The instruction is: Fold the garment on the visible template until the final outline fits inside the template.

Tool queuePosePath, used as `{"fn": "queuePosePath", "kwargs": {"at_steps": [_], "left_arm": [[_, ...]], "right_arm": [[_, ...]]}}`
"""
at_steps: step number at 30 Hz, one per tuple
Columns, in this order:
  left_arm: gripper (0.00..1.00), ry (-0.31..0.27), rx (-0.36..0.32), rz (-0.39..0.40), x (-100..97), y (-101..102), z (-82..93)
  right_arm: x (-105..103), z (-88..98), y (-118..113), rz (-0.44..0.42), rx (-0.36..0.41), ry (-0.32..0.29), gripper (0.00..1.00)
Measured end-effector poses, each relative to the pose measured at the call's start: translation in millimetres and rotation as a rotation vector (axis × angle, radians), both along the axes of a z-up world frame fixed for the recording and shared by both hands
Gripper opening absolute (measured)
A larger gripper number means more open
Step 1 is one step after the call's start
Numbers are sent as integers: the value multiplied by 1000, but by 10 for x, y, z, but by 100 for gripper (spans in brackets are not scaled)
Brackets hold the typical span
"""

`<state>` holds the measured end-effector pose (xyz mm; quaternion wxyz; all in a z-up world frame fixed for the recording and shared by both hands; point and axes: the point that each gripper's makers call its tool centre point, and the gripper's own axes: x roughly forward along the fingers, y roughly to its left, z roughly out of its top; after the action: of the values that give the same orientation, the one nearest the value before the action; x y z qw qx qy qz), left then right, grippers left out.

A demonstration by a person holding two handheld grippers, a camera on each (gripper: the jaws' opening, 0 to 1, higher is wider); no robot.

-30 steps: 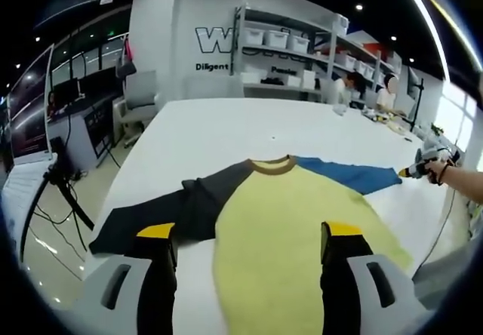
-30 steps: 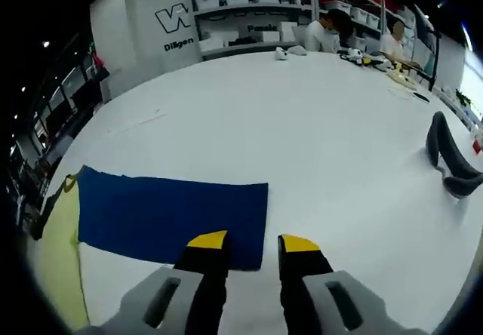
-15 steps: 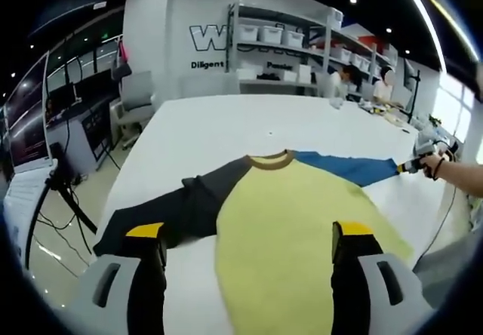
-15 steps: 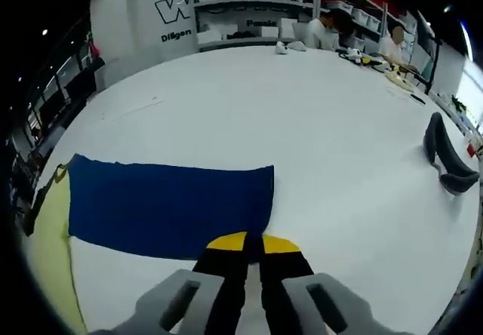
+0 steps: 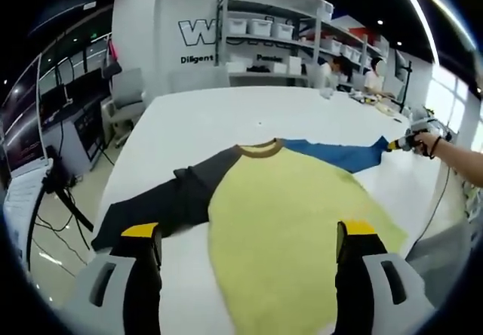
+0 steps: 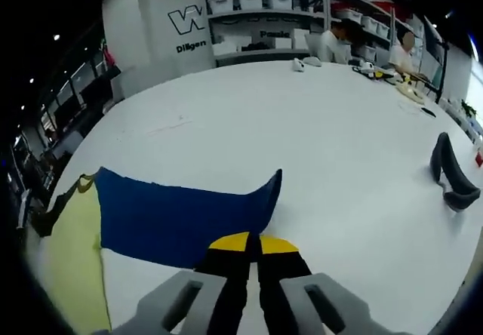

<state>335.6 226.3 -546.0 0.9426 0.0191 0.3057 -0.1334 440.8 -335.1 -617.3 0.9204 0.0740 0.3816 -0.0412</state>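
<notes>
Bright room, bendy pictures.
Small round lights shine from the dark ceiling, and a long light strip glows at the top right of the left gripper view. The white table looks very bright and a bit washed out. Shadows are soft and faint. Straight lines curve near the edges. Far shelves look a little fuzzy.
</notes>
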Motion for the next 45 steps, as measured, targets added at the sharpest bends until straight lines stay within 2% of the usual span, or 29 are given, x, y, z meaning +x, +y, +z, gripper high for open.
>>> {"fn": "queuePosePath", "kwargs": {"at_steps": [1, 3, 9, 11, 12, 15, 19, 23, 25, 31, 34, 36, 37, 39, 43, 44, 45], "left_arm": [[99, 0, -1, 0, -3, 1, 2], [99, 1, -5, -4, -24, -10, 10], [99, 1, -3, -49, -93, -82, 23], [99, 1, 3, -56, -112, -91, 25], [99, 1, 0, -53, -121, -88, 28], [99, -11, -19, -51, -146, -91, 61], [99, -23, -12, -46, -170, -66, 95], [99, -12, -23, -52, -215, -92, 95], [99, 9, -27, -58, -254, -112, 74], [99, -4, -42, -77, -301, -169, 120], [99, -2, -50, -78, -312, -165, 148], [99, -4, -48, -78, -323, -155, 172], [99, -7, -49, -76, -329, -146, 189], [99, -13, -46, -75, -337, -131, 215], [99, -19, -20, -76, -344, -94, 217], [99, -26, -22, -79, -350, -94, 233], [99, -56, -29, -90, -340, -113, 284]], "right_arm": [[8, 18, 18, 4, 2, -3, 0], [61, 128, 189, 35, 14, -23, 0], [157, 300, 654, 121, 63, -41, 0], [215, 399, 904, 170, 91, -65, 0], [233, 423, 949, 181, 100, -75, 0], [284, 557, 1336, 266, 170, -112, 0], [305, 673, 1644, 328, 174, -132, 0], [332, 771, 1946, 370, 230, -141, 0], [350, 791, 2075, 393, 238, -141, 0], [376, 865, 2473, 459, 264, -143, 0], [366, 871, 2762, 528, 256, -134, 0], [366, 867, 2859, 542, 257, -126, 0], [372, 885, 2997, 557, 263, -127, 0], [386, 907, 3135, 568, 268, -130, 0], [354, 903, 3475, 648, 253, -124, 0], [349, 895, 3578, 658, 247, -123, 0], [338, 894, 3683, 676, 243, -124, 0]]}}
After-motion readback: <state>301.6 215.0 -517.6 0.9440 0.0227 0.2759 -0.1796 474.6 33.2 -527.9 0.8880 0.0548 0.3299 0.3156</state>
